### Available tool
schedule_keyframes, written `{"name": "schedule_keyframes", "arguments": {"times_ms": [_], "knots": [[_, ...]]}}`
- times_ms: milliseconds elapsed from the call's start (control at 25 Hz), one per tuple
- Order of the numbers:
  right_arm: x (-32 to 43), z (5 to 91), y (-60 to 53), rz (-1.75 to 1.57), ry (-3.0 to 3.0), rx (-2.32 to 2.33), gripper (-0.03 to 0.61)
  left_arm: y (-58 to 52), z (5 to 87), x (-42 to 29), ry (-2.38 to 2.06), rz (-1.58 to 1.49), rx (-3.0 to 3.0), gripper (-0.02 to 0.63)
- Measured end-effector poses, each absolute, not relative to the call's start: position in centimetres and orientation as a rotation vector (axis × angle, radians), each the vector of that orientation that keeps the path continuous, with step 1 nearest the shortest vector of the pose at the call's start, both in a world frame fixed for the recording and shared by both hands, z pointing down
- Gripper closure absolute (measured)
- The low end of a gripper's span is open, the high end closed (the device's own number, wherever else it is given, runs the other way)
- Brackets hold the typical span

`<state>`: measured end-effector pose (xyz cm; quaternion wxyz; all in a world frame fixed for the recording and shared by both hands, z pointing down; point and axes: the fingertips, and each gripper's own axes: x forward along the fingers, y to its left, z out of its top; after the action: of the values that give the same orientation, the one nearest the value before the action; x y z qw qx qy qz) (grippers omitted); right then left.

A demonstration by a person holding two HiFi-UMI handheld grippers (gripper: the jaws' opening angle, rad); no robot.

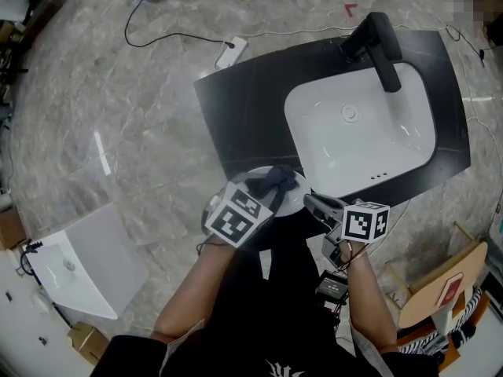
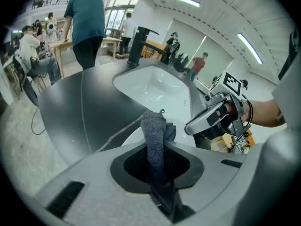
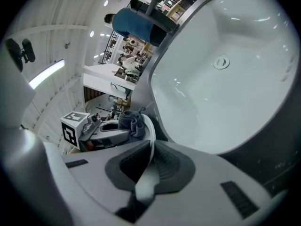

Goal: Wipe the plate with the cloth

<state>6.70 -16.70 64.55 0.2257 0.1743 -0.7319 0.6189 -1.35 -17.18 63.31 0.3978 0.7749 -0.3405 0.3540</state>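
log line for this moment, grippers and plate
left gripper: shut on cloth | right gripper: shut on plate rim | cloth: at plate face | place: beside sink

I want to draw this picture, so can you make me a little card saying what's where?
left tool: shut on the dark grey cloth
right tool: shut on the rim of the white plate
cloth and plate: close together, touching unclear
behind them: white sink in a black counter, black faucet

White sink (image 1: 357, 136) with black faucet (image 1: 377, 42) set in dark countertop (image 1: 236, 108).
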Motion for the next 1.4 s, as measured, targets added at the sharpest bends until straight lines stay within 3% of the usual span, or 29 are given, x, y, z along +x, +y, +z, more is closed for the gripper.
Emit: {"name": "schedule_keyframes", "arguments": {"times_ms": [560,800,1000,1400], "knots": [[6.4,64.3,-16.8,1.702,-2.025,0.533,0.557,-14.4,60.3,-12.2,-1.077,0.926,1.877,0.561],[6.3,64.4,-17.0,1.712,-2.035,0.548,0.557,-17.2,56.4,-3.0,-0.897,0.531,2.013,0.561],[6.1,64.4,-17.0,1.724,-2.041,0.552,0.557,-17.8,60.0,4.4,-0.718,0.562,2.018,0.561],[6.0,64.5,-16.9,1.718,-2.042,0.548,0.557,-17.7,63.2,2.0,-0.772,0.850,2.013,0.561]]}}
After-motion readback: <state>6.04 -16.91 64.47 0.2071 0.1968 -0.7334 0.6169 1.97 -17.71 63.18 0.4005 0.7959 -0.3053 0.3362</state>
